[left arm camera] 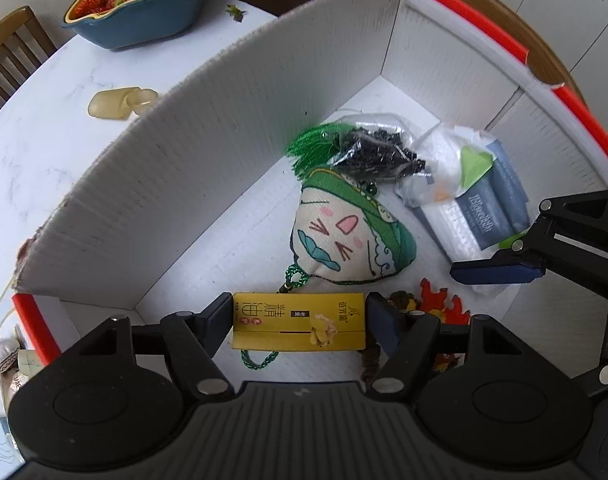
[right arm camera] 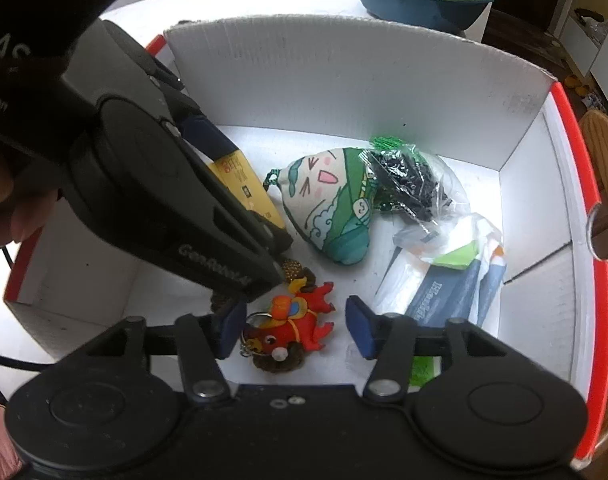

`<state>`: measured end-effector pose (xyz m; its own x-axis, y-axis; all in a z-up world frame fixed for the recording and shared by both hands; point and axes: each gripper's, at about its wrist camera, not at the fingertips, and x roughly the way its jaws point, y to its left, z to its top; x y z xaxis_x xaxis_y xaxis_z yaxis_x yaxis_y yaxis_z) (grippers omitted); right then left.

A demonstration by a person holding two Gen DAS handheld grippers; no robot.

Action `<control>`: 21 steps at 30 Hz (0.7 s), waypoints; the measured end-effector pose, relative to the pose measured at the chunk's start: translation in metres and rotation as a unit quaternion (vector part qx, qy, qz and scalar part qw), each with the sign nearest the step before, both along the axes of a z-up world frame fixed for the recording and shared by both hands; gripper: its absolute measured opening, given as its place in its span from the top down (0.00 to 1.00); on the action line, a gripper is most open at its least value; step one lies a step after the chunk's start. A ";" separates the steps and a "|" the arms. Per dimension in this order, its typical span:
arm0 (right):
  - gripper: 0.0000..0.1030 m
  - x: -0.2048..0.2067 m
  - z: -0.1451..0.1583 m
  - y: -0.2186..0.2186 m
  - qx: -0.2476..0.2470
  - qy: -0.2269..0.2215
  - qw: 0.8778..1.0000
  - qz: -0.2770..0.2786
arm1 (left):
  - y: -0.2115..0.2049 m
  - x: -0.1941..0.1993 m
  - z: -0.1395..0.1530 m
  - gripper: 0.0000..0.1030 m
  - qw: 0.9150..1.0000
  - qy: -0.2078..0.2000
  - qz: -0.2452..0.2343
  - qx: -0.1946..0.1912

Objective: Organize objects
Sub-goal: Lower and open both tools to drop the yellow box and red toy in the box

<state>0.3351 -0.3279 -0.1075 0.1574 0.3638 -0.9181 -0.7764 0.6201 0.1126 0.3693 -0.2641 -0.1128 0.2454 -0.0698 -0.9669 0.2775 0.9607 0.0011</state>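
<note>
White marbled tabletop [left arm camera: 44, 132] carries my white corrugated cardboard box with a red rim [left arm camera: 232, 128], and behind it sits a blue bowl with a yellow strainer of strawberries [left arm camera: 140, 4]. My left gripper [left arm camera: 300, 320] points down into the box, and its pads are clamped on the ends of a small yellow carton with printed characters [left arm camera: 298, 322], held near the box floor. My right gripper [right arm camera: 294, 326] hangs over a red and orange plush keychain figure [right arm camera: 292, 324] that lies on the floor between its parted fingers; neither pad presses on it. Further in lie a cream and green cloth sachet with a drawn face and a green tassel [left arm camera: 344, 232], a clear bag of small black parts [left arm camera: 378, 152] (resting on the tassel end), and a clear plastic packet with a blue-grey card inside [left arm camera: 476, 204] against the right wall
</note>
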 end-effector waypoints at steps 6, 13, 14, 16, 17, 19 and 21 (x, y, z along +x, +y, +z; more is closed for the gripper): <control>0.40 -0.004 0.019 -0.009 0.020 -0.009 1.000 -0.011 | 0.009 -0.010 0.018 0.31 1.000 -0.017 0.005 -0.025; 0.38 -0.014 0.044 -0.020 0.040 -0.031 0.998 -0.037 | 0.019 -0.030 0.047 0.31 0.996 -0.049 0.005 -0.068; 0.37 -0.016 0.046 -0.020 0.042 -0.034 0.998 -0.042 | 0.021 -0.033 0.051 0.31 0.996 -0.054 0.003 -0.076; 0.33 -0.019 0.051 -0.023 0.048 -0.039 0.997 -0.052 | 0.024 -0.038 0.059 0.31 0.994 -0.064 0.002 -0.091; 0.33 -0.021 0.055 -0.023 0.051 -0.041 0.996 -0.056 | 0.026 -0.041 0.063 0.31 0.993 -0.070 0.002 -0.097; 0.31 -0.025 0.061 -0.024 0.055 -0.047 0.995 -0.065 | 0.031 -0.048 0.072 0.31 0.991 -0.083 0.002 -0.108; 0.30 -0.031 0.069 -0.026 0.059 -0.051 0.994 -0.073 | 0.037 -0.055 0.081 0.31 0.988 -0.095 0.004 -0.117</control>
